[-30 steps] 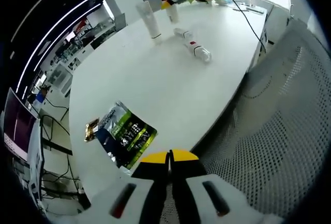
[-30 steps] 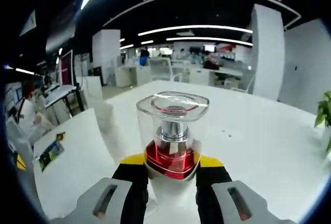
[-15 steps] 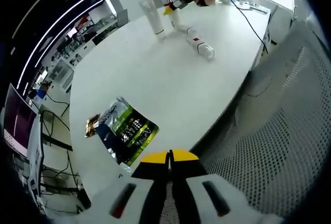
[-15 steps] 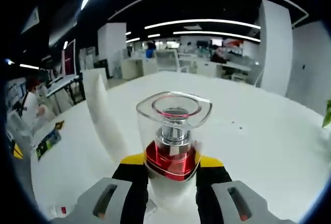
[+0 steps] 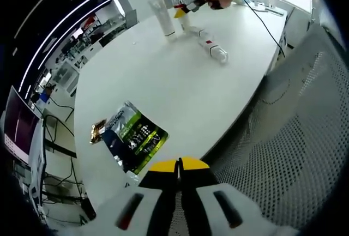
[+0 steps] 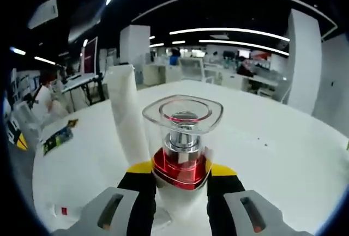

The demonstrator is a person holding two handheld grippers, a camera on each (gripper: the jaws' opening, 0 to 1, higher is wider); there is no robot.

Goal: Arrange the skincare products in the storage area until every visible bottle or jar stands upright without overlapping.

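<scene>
Right gripper (image 6: 181, 181) clamped on one clear-capped red bottle (image 6: 182, 138), one white tube (image 6: 128, 113) upright beside it, one bottle lying (image 5: 210, 47) near tabletop (image 5: 163, 89) far edge, one foil pouch (image 5: 131, 138) at near edge, left gripper (image 5: 178, 171) closed, empty.

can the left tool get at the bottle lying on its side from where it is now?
Probably not yet. The left tool sits shut at the near table edge; the lying bottle is far across the white table, nothing between.

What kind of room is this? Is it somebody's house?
Probably not a house. It looks like a big open office: long ceiling light strips, rows of desks far back, a mesh office chair beside the big white table.
</scene>
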